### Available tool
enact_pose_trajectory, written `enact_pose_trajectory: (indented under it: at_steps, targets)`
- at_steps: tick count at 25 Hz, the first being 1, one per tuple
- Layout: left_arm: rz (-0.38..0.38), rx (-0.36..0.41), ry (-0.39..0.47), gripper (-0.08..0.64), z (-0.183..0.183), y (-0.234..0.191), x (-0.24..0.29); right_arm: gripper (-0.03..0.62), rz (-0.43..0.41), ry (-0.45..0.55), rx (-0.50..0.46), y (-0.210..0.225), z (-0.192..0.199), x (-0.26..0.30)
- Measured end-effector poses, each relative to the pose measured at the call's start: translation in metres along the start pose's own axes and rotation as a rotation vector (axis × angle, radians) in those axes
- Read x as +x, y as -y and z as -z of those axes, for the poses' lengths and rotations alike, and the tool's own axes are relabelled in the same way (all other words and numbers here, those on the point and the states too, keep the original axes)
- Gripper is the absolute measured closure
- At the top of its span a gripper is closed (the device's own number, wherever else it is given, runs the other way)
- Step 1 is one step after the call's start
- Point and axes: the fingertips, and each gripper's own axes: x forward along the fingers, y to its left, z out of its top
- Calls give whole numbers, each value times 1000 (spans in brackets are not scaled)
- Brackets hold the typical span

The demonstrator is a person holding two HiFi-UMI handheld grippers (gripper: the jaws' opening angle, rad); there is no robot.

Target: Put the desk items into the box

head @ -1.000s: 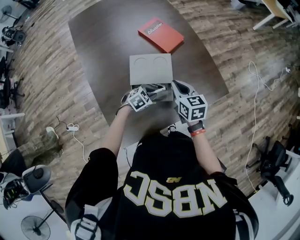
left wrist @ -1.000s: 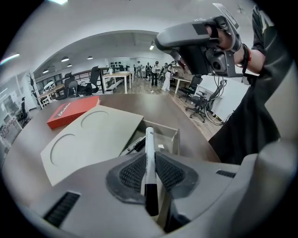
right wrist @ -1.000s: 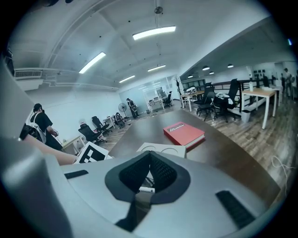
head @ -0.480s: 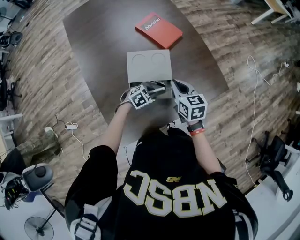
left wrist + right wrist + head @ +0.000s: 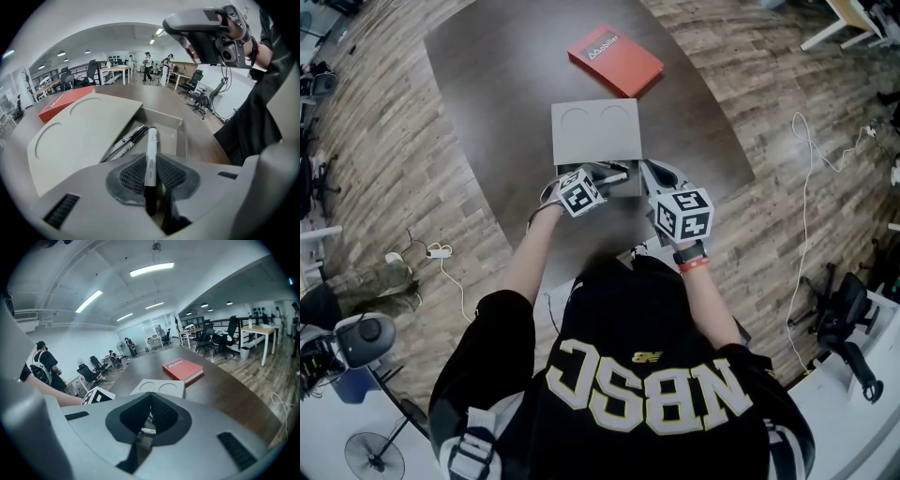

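A red book lies on my dark counter; a black office chair stands to my right on the wooden floor.

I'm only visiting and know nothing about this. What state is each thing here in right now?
Left gripper: shut on the marker, at the box's open end.
Marker: held between the jaws, not yet in the box.
Box: partly open.
Pens: lying inside the box.
Lid: pushed aside, covering part of the box.
Right gripper: shut, empty.
Red book: closed, flat on the table.
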Motion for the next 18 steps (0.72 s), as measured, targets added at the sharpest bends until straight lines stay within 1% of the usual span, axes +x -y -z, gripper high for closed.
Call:
enact_pose_trajectory:
  at_steps: [6,9,12,18]
  targets:
    - [-44,-33,20,480,-3,-3,-8,583,-19,12,-7,-1,-2,-1]
    - [-79,-41,47,480,-11,-5,-19,583,-36,22,-14,-2,-6,0]
    - [-141,-63,98,480,-19,-11,-36,583,-57,33,-23,-4,-12,4]
    - [-269,-170,242,480,-36,-24,-82,583,-95,63,-44,-11,-30,13]
